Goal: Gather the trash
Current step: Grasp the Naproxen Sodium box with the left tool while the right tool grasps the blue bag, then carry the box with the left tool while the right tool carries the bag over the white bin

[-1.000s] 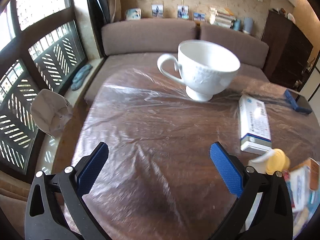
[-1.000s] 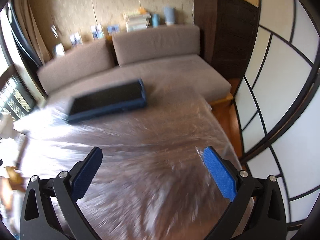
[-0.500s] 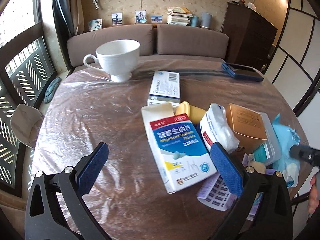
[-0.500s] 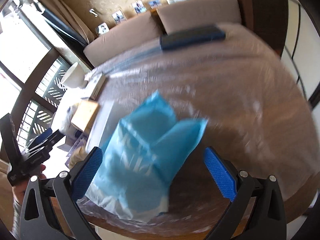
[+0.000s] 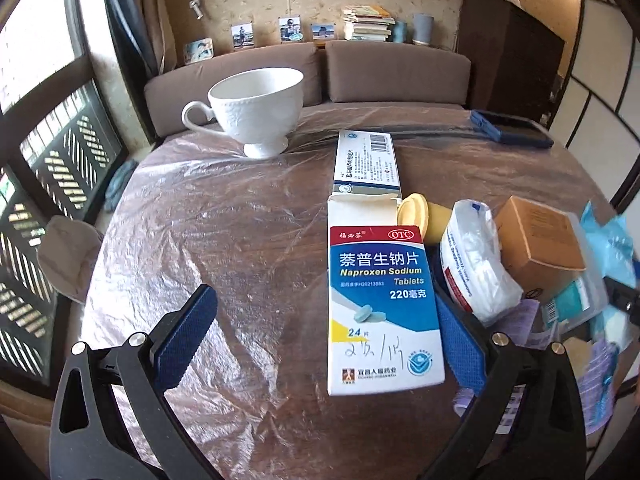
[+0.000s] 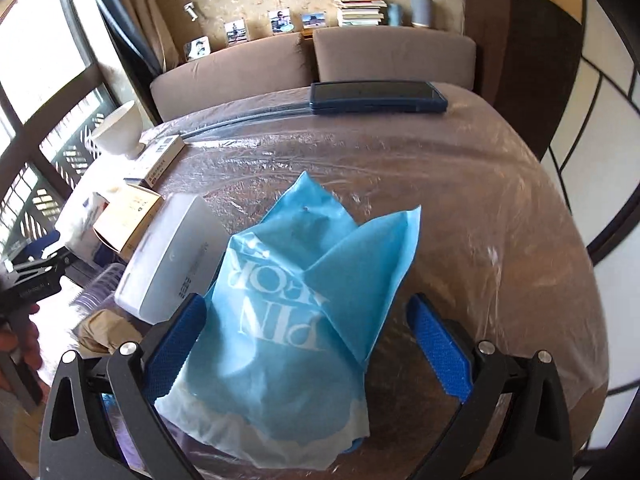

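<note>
A round table (image 5: 240,240) under clear plastic holds a litter pile. In the left wrist view my left gripper (image 5: 324,336) is open, and an opened Naproxen tablet box (image 5: 380,300) lies flat between its fingers. Beyond it lie a second white medicine box (image 5: 366,160), a yellow cap (image 5: 414,212), a white plastic packet (image 5: 476,264) and a brown carton (image 5: 540,240). In the right wrist view my right gripper (image 6: 316,340) is open around a crumpled blue plastic bag (image 6: 304,300). A white rectangular case (image 6: 176,256) lies to the bag's left.
A white teacup (image 5: 256,112) stands at the table's far side. A dark blue phone (image 6: 376,98) lies at the far edge. A brown sofa (image 5: 312,72) runs behind the table, a dark cabinet (image 5: 516,56) stands at the right, and a window grille (image 5: 52,184) is at the left.
Both views swung from the far table and sofa to the litter pile. My left gripper now frames the Naproxen box, closer than before; my right gripper closed in on the blue bag. Both remain open.
</note>
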